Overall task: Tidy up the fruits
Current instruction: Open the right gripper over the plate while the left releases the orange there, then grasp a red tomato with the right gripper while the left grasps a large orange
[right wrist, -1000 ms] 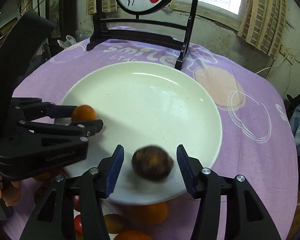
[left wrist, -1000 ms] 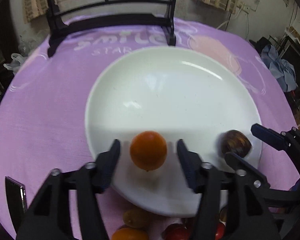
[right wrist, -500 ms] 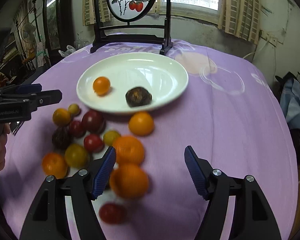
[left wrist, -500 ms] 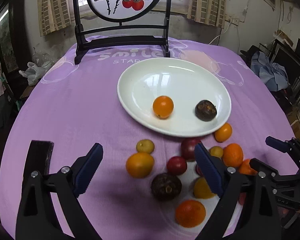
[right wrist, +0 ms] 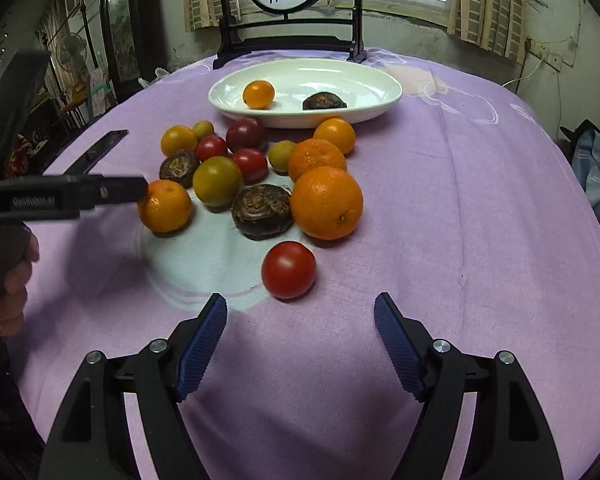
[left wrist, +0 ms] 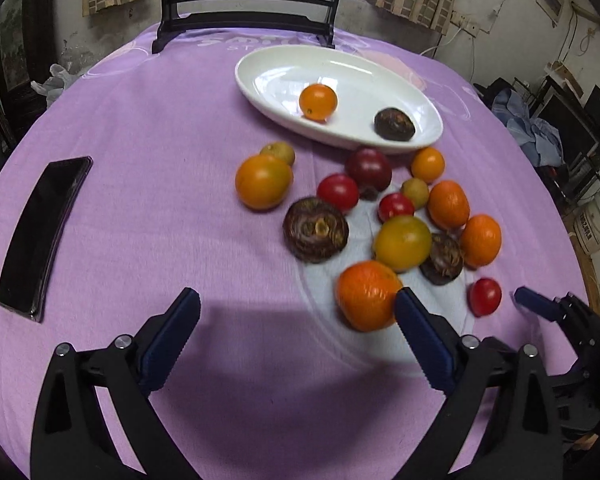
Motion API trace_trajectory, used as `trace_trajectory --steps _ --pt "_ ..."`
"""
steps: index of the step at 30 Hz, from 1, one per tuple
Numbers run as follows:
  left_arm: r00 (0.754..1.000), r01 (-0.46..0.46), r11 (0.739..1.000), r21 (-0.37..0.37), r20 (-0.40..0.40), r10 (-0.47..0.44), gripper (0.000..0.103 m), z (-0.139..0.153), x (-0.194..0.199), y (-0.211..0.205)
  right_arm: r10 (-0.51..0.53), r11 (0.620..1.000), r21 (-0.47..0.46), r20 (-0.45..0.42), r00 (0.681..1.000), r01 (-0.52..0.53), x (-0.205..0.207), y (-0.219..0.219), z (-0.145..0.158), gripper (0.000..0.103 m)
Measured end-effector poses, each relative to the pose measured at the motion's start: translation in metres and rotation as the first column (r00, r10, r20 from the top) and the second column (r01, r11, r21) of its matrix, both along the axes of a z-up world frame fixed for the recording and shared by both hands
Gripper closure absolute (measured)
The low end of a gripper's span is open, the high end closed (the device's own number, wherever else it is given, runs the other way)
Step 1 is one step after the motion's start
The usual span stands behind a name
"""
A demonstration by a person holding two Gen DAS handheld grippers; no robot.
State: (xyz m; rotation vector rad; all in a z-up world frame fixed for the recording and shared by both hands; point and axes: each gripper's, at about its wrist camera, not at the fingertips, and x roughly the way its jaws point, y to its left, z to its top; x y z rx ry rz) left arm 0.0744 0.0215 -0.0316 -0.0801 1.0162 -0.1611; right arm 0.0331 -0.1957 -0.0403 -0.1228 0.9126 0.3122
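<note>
With both the left gripper (left wrist: 296, 338) and right gripper (right wrist: 300, 338) just spread wide and empty near the table's (right wrist: 480, 208) front edge, reaching into the mid-table fruit pile (right wrist: 256, 168) could probably nudge the tomato (right wrist: 288, 269), which would roll away from the plate (right wrist: 380, 110).

A purple-clothed table (left wrist: 140, 220) carries a white plate (left wrist: 428, 136), loose fruits (left wrist: 315, 229) and a black phone (left wrist: 44, 232)
</note>
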Motion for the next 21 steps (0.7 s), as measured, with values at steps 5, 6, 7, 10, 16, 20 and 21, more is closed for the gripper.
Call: trace_trajectory --steps 5,6,7,10,16,20,21 --pt "1.000 0.017 1.000 0.002 -0.001 -0.017 0.007 -0.004 -0.004 -0.004 -0.007 0.999 -0.043 -0.026 1.000 0.006 0.007 0.008 -0.006 0.026" --pt "1.000 0.019 1.000 0.004 0.001 -0.019 0.007 -0.003 -0.004 -0.004 -0.007 0.999 -0.051 -0.027 1.000 0.006 0.009 0.010 -0.006 0.026" --pt "1.000 0.019 1.000 0.007 0.003 -0.019 0.007 -0.003 -0.004 -0.005 -0.009 0.998 -0.058 -0.031 0.999 0.008 0.011 0.012 -0.007 0.026" --pt "1.000 0.024 1.000 0.003 0.004 -0.024 0.007 -0.002 -0.004 -0.005 -0.017 0.998 -0.064 -0.043 0.999 0.014 0.018 0.015 -0.010 0.026" --pt "1.000 0.025 1.000 -0.006 0.007 -0.025 0.007 0.001 -0.005 -0.003 -0.038 0.999 -0.006 -0.044 0.998 0.037 0.033 0.011 -0.007 0.070" --pt "0.999 0.046 0.999 0.001 0.003 -0.046 0.007 -0.001 -0.005 -0.011 -0.032 0.999 -0.009 -0.040 0.999 0.031 0.030 0.013 -0.007 0.072" --pt "0.999 0.052 0.999 0.002 0.001 -0.052 0.007 -0.002 -0.005 -0.012 -0.030 1.000 -0.006 -0.040 0.999 0.030 0.030 0.013 -0.007 0.072"
